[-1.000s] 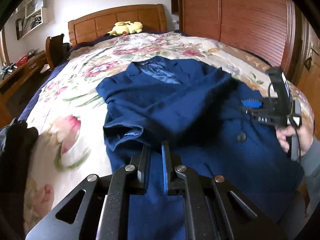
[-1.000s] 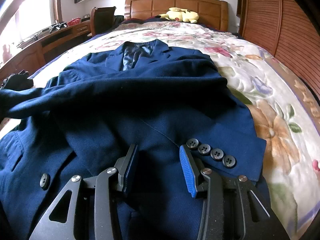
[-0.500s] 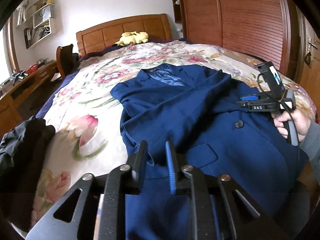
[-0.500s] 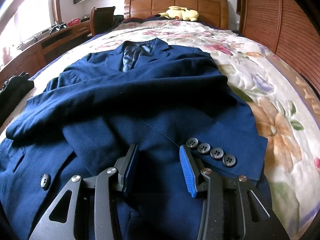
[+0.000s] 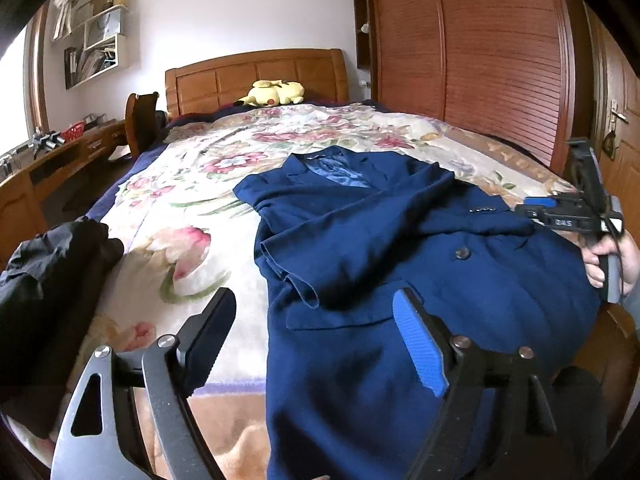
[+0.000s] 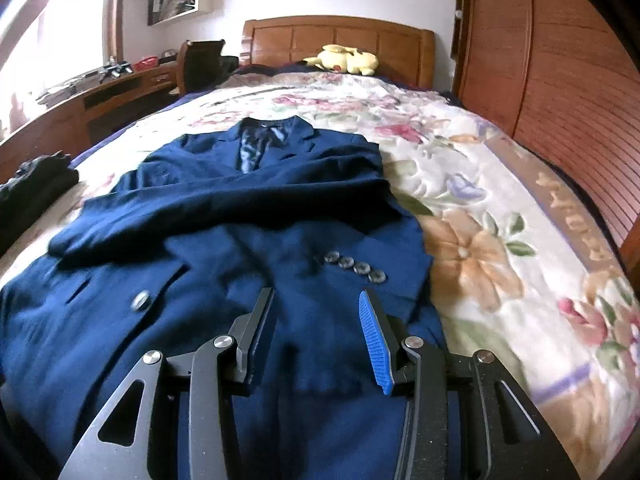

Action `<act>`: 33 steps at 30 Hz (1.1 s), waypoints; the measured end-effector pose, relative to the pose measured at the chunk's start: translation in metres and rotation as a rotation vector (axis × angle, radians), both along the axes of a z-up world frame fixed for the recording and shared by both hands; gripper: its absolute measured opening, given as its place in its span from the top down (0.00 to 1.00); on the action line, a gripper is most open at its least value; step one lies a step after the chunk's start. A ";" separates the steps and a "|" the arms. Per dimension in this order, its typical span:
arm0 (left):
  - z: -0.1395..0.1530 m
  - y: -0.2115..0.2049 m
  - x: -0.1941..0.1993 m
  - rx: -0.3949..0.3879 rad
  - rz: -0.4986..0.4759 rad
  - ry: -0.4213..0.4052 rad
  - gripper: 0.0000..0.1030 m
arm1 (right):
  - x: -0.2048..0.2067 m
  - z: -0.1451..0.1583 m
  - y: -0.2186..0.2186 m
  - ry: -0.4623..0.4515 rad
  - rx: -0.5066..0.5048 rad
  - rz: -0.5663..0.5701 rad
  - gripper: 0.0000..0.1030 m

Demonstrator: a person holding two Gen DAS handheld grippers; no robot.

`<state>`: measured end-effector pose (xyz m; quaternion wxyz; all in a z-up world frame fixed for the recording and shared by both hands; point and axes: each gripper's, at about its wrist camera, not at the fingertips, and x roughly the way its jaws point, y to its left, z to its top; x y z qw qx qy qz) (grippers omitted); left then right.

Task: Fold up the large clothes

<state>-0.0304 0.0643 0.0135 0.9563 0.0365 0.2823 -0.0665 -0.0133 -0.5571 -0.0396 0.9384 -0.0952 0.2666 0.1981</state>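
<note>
In the left wrist view, the left gripper (image 5: 316, 326) is being held with its jaws spread wide; they have just been opening, and nothing is being pinched between them. Just ahead of and below the fingertips, the navy blue woven suit jacket (image 5: 400, 248) is lying flat on the cream floral quilted bedspread (image 5: 180, 208), its collar pointing away from the gripper and both sleeves being shown folded across its chest. A crumpled black garment (image 5: 48, 272) is lying to the left of the gripper at the bed's edge. To the right, the right gripper (image 5: 540, 206) is being carried by a person's hand (image 5: 610, 262) above the jacket's far side. Far ahead, a yellow plush toy (image 5: 274, 93) is resting against the wooden headboard (image 5: 256, 76).

In the right wrist view, the right gripper (image 6: 316, 308) is being held with its jaws partly spread, with no cloth being squeezed by the pads. The jacket (image 6: 240, 232) is lying directly beneath and ahead of the fingertips. A row of four dark sleeve buttons (image 6: 354, 266) is sitting just ahead of the blue right pad, and a single front button (image 6: 141, 301) is lying to the left of the gripper. The picture is slightly blurred. The bedspread (image 6: 500, 240) is stretching away to the right.
</note>
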 end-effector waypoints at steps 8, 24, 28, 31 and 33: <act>-0.005 0.001 -0.013 -0.017 0.014 0.004 0.20 | -0.047 0.010 -0.032 -0.010 0.011 -0.016 0.24; -0.040 0.037 -0.029 -0.051 0.059 0.079 0.29 | -0.063 -0.013 -0.074 0.085 -0.026 -0.091 0.24; -0.048 0.039 -0.029 -0.057 0.050 0.108 0.37 | -0.054 -0.023 -0.075 0.116 -0.038 -0.105 0.24; -0.056 0.038 -0.029 -0.055 0.045 0.127 0.39 | -0.048 -0.028 -0.078 0.135 -0.035 -0.110 0.24; -0.060 0.037 -0.030 -0.052 0.041 0.138 0.39 | -0.048 -0.028 -0.080 0.141 -0.022 -0.111 0.24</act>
